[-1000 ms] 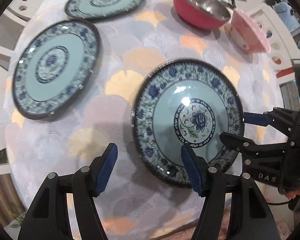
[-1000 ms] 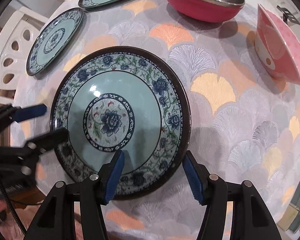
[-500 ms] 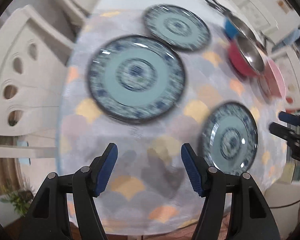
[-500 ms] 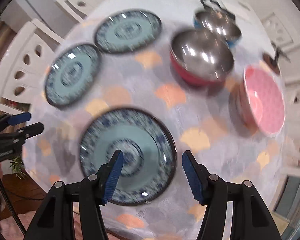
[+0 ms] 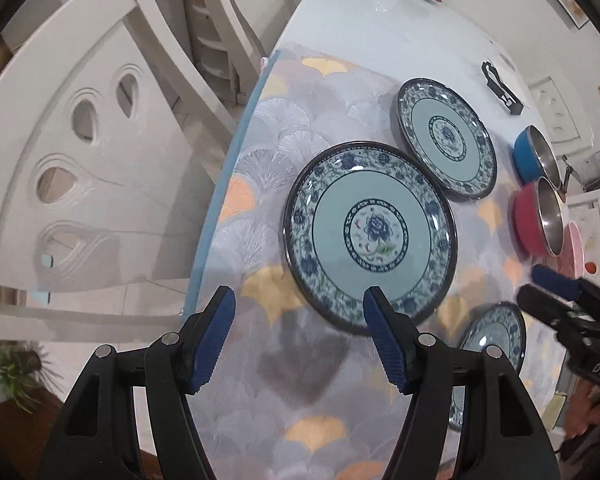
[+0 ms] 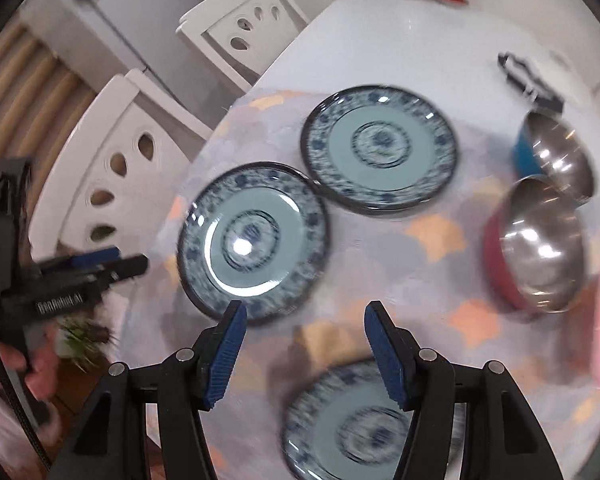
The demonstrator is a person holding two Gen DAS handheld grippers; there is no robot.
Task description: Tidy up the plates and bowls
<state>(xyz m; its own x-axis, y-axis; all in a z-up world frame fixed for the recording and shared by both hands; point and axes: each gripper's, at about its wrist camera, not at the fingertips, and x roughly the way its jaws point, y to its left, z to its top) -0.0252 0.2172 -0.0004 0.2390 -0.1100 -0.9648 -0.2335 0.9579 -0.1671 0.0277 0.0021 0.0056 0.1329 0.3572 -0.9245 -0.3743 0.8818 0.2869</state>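
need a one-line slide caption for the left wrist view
Open left gripper above a patterned tablecloth, facing three blue floral plates, with blue, red and pink bowls lined up beyond.

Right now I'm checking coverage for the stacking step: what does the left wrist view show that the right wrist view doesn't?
Only the left wrist view shows the table's blue edge and the middle plate sharply, flower centre legible. Only the right wrist view shows the steel insides of the red bowl and blue bowl, and most of the near plate. Both show three patterned plates, the bowls, white chairs, and the other gripper, empty.
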